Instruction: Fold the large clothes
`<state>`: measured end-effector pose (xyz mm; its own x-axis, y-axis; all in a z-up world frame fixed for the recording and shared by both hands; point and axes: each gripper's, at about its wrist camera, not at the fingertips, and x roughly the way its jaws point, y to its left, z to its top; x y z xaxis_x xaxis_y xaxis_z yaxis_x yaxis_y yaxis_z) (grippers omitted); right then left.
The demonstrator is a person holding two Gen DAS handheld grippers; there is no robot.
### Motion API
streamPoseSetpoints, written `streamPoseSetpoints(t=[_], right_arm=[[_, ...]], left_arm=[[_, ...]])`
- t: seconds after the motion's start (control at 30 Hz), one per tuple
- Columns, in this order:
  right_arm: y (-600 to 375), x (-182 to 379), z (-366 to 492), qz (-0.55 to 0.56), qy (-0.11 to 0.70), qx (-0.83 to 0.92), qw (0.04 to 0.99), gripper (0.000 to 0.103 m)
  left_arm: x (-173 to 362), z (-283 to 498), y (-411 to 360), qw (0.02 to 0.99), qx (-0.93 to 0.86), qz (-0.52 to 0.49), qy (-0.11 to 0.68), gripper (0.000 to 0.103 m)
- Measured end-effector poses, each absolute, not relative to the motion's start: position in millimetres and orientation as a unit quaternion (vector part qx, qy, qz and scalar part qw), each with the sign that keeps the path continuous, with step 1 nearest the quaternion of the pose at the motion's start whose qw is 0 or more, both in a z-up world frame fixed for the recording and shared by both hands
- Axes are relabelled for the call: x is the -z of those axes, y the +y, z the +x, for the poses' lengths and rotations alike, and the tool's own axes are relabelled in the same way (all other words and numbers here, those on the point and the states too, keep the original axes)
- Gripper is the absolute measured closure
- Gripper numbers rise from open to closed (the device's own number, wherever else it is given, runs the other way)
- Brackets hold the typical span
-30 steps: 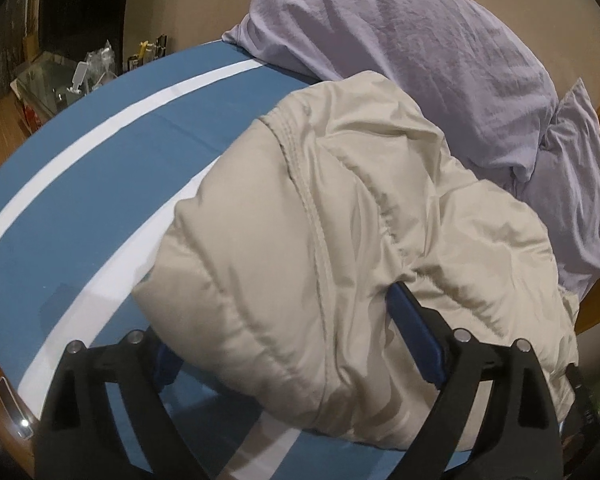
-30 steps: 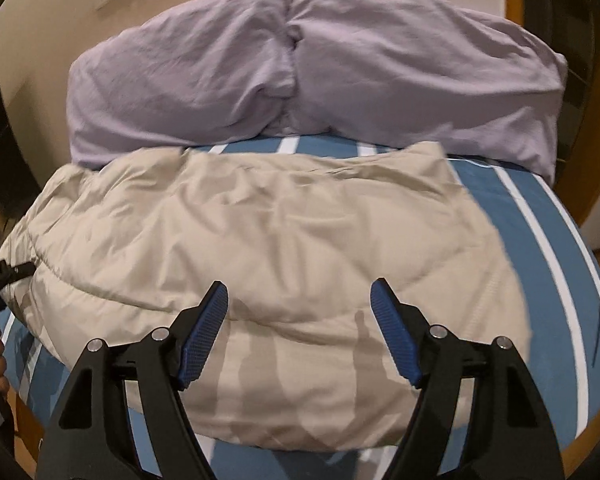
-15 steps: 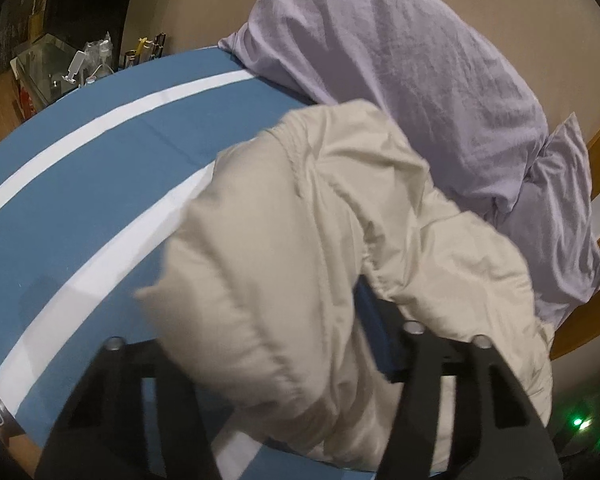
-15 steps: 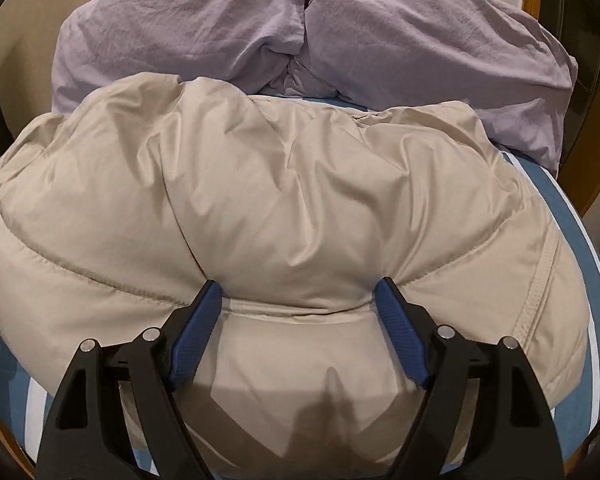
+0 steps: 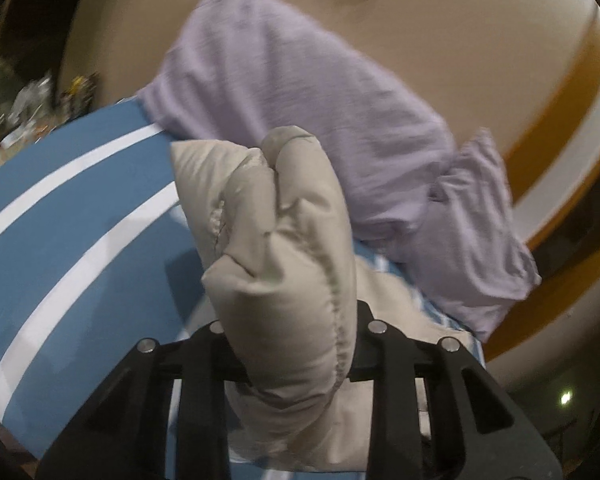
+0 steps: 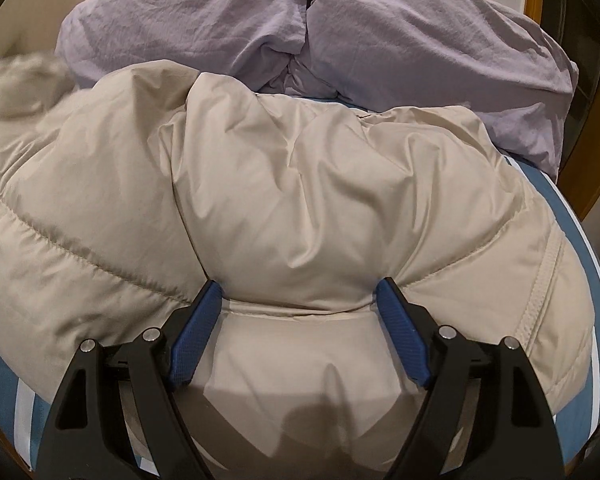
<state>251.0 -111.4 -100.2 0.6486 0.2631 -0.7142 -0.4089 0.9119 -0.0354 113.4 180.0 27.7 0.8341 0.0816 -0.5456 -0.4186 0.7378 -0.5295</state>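
- A beige padded jacket (image 6: 284, 208) lies in a puffy heap on a bed with a blue sheet striped in white (image 5: 72, 240). Two lilac pillows (image 6: 340, 24) rest against the wall at twelve o'clock of the jacket.
- Progress, as a judgement: the folding looks barely begun. The jacket is bunched and rumpled, with no flat, squared fold anywhere. One end is gathered and raised; the body has yet to be smoothed, folded over and neatened.
- The left hand-held gripper (image 5: 288, 344) has its jaws closing on a thick bunched roll of the jacket (image 5: 284, 248). The padding stands up between them and hides the finger pads.
- The right hand-held gripper (image 6: 300, 324) stands wide, straddling a bulge of the jacket's near edge at six o'clock. Its blue pads (image 6: 400, 332) lie against the fabric on either side. Whether they truly pinch it or only rest there, I cannot tell.
- Only the left wrist view shows the seized roll lifted above the sheet, a cluttered corner at nine o'clock, and a wall with an orange band.
- Only the right wrist view shows the jacket's whole spread, its quilted seams, and a blurred raised end at ten o'clock.
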Motion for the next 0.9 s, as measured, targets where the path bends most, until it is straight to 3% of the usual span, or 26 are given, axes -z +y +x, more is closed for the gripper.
streamPoseSetpoints(t=[0.47,0.9], right_arm=[[-146,90,250,-0.069,0.376,-0.233,0.894,0.021],[-251,73,250,-0.018,0.336,-0.159,0.928,0.021]], left_arm=[[-87,168,37,0.939,-0.006,-0.239,0.247,0.073],[-64,220,-89,0.938,0.059,-0.158,0.304,0.073]])
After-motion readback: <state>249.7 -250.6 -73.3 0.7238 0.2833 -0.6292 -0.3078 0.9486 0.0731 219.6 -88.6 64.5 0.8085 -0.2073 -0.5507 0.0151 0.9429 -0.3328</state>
